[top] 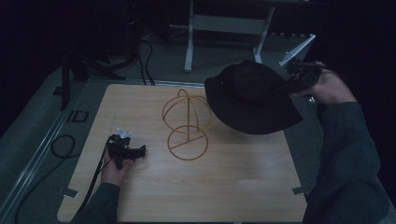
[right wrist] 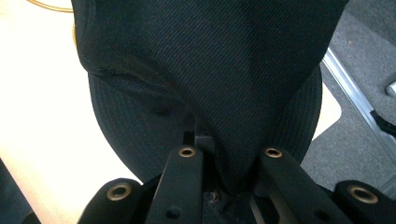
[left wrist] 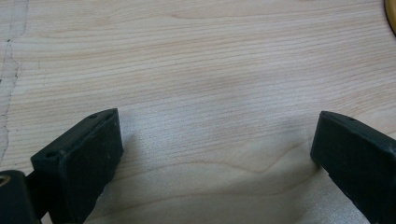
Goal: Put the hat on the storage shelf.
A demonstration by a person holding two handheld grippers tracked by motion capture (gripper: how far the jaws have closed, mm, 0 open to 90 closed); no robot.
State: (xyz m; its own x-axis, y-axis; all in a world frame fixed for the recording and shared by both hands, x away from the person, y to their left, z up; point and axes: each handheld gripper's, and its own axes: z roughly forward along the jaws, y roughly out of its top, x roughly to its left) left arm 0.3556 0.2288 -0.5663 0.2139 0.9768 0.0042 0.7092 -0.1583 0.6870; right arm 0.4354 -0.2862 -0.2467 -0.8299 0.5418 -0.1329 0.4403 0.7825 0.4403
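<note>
**Hat up in my R gripper**

Black hat (top: 252, 95) hung above the table's (top: 233, 186) far right corner, just right of the wire stand (top: 187, 123), crown fabric pinched in my right gripper (top: 292, 80). Left gripper (top: 139, 151) sat low on the wood w/ jaws wide apart, nothing between.

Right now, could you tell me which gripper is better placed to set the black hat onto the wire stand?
The right gripper, probably. It is already shut on the black hat, held just right of the wire stand. The left gripper rests open and empty low on the table.
</note>
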